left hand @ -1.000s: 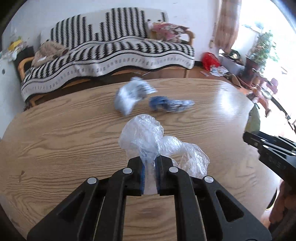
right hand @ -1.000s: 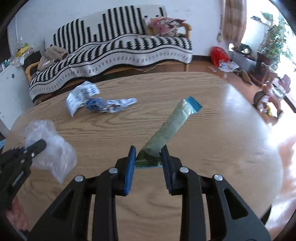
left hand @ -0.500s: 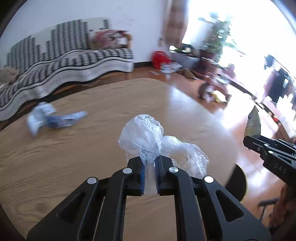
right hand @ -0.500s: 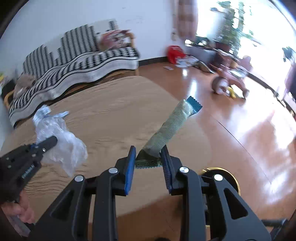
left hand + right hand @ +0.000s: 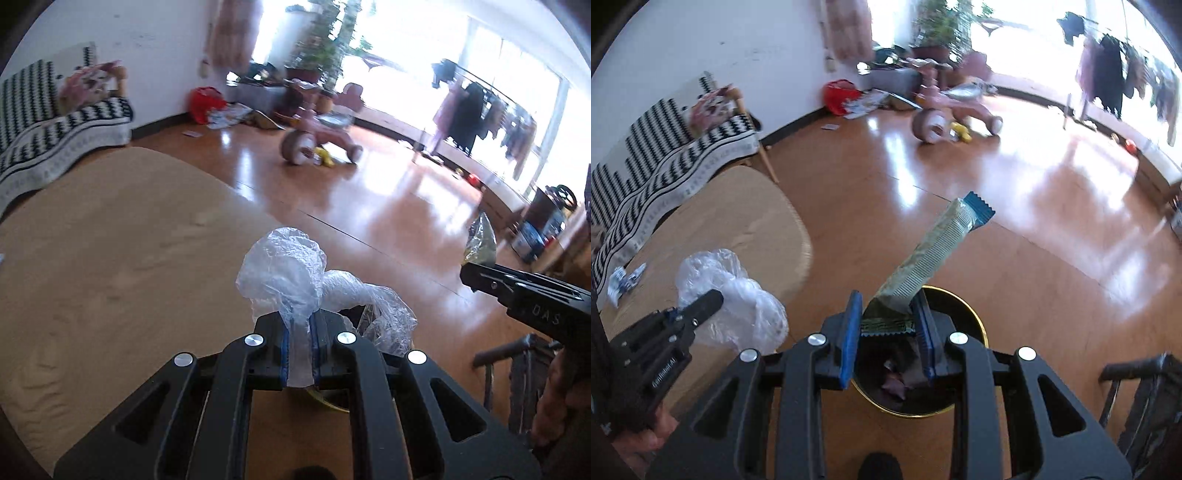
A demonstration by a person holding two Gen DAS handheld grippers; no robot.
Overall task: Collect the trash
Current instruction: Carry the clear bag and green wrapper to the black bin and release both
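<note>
The right gripper (image 5: pixel 476 275) bore the pale letters "DAS" on its black side. The left gripper (image 5: pixel 714 297) carried small white lettering along its body, too blurred to read.

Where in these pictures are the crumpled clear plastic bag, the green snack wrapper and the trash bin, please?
Clear plastic bag (image 5: pixel 284 266): left wrist view, on its bulging top.
Green snack wrapper (image 5: pixel 931 251): right wrist view, mid-length of the ribbed pack.
Trash bin (image 5: pixel 971 314): right wrist view, on its gold rim.
</note>
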